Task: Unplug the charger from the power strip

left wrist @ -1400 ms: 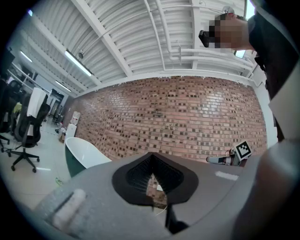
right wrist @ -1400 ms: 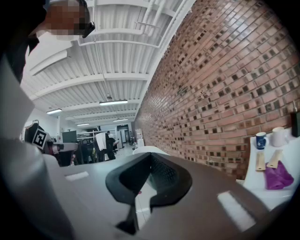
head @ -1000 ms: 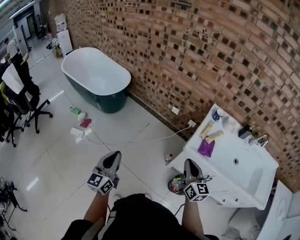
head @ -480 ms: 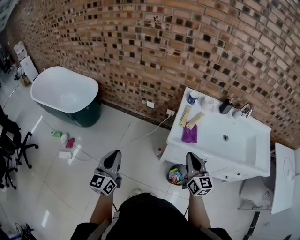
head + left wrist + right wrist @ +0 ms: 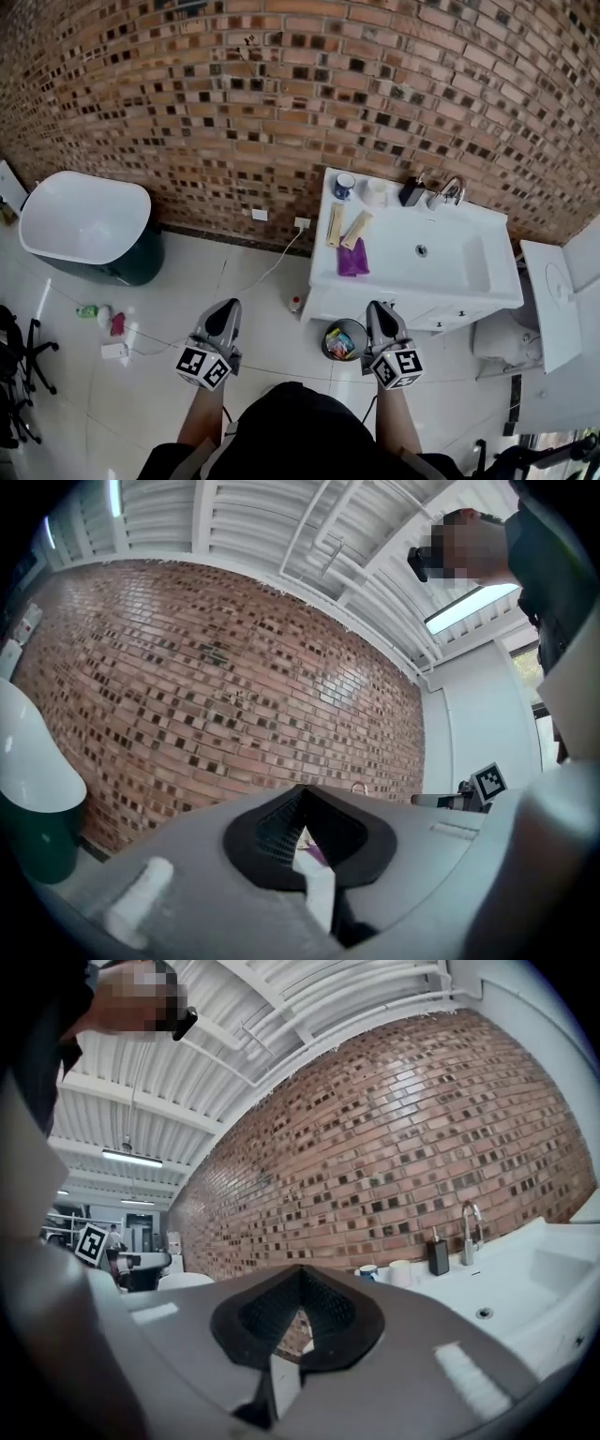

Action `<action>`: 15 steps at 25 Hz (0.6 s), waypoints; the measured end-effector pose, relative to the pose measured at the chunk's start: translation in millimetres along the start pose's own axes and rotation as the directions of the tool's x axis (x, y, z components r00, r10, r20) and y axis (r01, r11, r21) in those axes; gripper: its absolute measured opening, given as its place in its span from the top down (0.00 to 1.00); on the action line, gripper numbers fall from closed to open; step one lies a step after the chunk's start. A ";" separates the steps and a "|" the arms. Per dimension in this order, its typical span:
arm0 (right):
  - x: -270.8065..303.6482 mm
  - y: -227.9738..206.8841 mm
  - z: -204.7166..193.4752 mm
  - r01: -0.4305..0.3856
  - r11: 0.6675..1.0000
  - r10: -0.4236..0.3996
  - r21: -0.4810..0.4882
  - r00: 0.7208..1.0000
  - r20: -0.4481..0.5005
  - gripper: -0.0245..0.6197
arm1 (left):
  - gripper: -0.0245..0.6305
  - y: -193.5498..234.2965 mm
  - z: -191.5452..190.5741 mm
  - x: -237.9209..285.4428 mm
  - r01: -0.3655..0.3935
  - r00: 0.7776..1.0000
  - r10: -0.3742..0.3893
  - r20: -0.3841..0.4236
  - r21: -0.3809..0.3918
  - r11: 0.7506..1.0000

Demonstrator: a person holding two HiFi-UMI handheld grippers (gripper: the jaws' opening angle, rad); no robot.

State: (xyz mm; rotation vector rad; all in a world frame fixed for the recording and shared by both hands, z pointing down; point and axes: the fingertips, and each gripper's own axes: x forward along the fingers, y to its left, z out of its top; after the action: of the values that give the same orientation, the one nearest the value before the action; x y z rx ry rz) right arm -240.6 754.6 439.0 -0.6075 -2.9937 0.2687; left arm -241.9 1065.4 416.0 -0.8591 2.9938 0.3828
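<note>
Brick wall (image 5: 281,94) ahead. On the tile floor, far left, lies the power strip (image 5: 114,351), well apart from my left gripper (image 5: 223,314) and right gripper (image 5: 380,319); both have jaws pressed together, empty. The charger is too small to make out. Risk: the loose strip may drag if I pull one-handed.

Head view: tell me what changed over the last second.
The view swung toward the sink: it slid from the lower right to the upper centre, while the bathtub drifted to the left edge. Nothing was grabbed or released. The left gripper and right gripper stayed shut, empty and side by side low in the frame.
</note>
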 end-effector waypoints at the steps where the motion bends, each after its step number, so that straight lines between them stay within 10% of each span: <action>1: -6.9 -3.7 -0.1 0.031 1.000 -0.031 0.002 1.000 0.004 0.95 | 0.96 -2.2 -2.0 5.8 0.025 1.000 -0.025 -0.007 -0.007 1.000; 15: -128.3 -20.8 -3.0 0.381 0.924 -0.382 0.028 0.924 0.031 0.95 | 0.96 -60.0 -30.6 48.2 0.334 0.938 -0.340 -0.062 -0.083 0.939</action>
State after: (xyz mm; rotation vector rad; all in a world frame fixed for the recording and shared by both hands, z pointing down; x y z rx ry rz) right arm -130.4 685.8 440.9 -0.0079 -3.0514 0.2847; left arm -249.7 983.9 428.4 -1.3947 2.8298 0.4570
